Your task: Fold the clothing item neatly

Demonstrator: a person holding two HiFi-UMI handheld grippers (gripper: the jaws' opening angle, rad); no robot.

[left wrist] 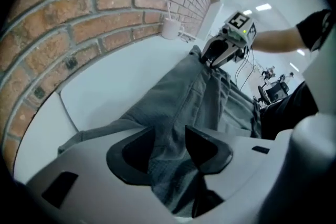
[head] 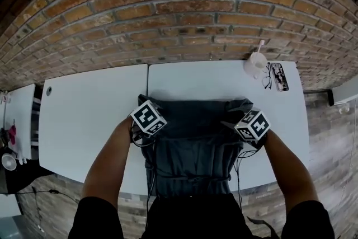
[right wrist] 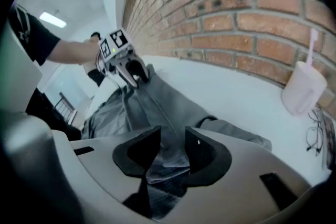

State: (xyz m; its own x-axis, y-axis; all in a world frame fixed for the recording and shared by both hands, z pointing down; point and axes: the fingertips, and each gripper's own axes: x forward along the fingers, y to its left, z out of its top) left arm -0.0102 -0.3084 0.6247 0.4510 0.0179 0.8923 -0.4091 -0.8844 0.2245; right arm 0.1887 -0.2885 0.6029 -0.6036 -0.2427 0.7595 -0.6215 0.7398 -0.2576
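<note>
- Head view: a dark grey garment (head: pixel 193 143) lies spread on the white counter (head: pixel 95 115), its near end hanging over the near edge. The left hand-held gripper (head: pixel 144 132) is at its left side and the right hand-held gripper (head: pixel 250 134) at its right.
- Left gripper view: the jaws are clamped on bunched cloth.
- Right gripper view: the jaws are pinched on a fold.

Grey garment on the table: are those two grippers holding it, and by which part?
Yes. The left gripper and right gripper each pinch the grey garment at opposite sides, near its far edge.
</note>
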